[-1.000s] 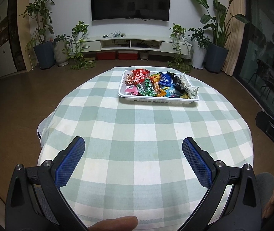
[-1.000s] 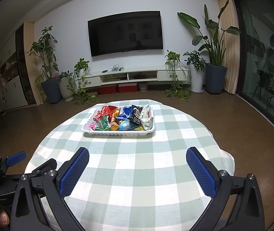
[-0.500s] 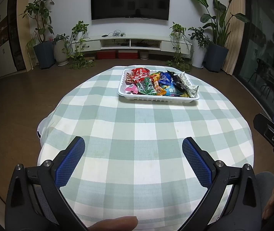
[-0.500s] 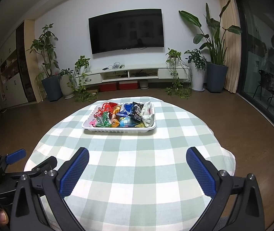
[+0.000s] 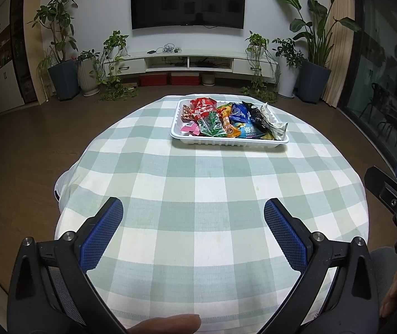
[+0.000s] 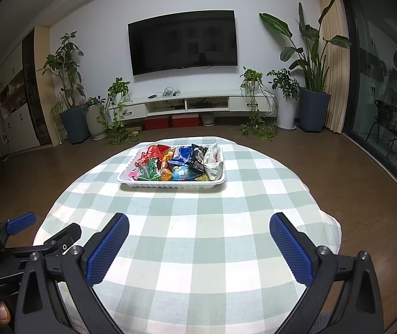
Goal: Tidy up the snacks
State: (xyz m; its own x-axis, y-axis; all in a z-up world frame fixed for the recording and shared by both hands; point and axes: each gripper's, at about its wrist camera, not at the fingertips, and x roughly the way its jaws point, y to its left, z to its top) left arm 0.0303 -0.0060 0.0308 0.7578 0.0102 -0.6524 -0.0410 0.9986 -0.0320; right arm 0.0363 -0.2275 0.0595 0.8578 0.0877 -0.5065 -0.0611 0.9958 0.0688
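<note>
A white plastic tray [image 6: 170, 185] heaped with bright snack packets [image 6: 180, 161] is seen straight ahead across the check-clothed round desk [image 6: 198, 236], well beyond 2 wide-open claws: left claw [image 5: 192, 222], right claw [image 6: 198, 231].

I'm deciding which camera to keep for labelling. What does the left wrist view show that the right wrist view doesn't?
Only the left wrist view shows the left gripper head-on, open, with a fingertip at the bottom edge.

Only the right wrist view shows the right gripper head-on, open, plus more ceiling.

Both show the white tray of snack packets on the checked tablecloth, the TV and plants.
</note>
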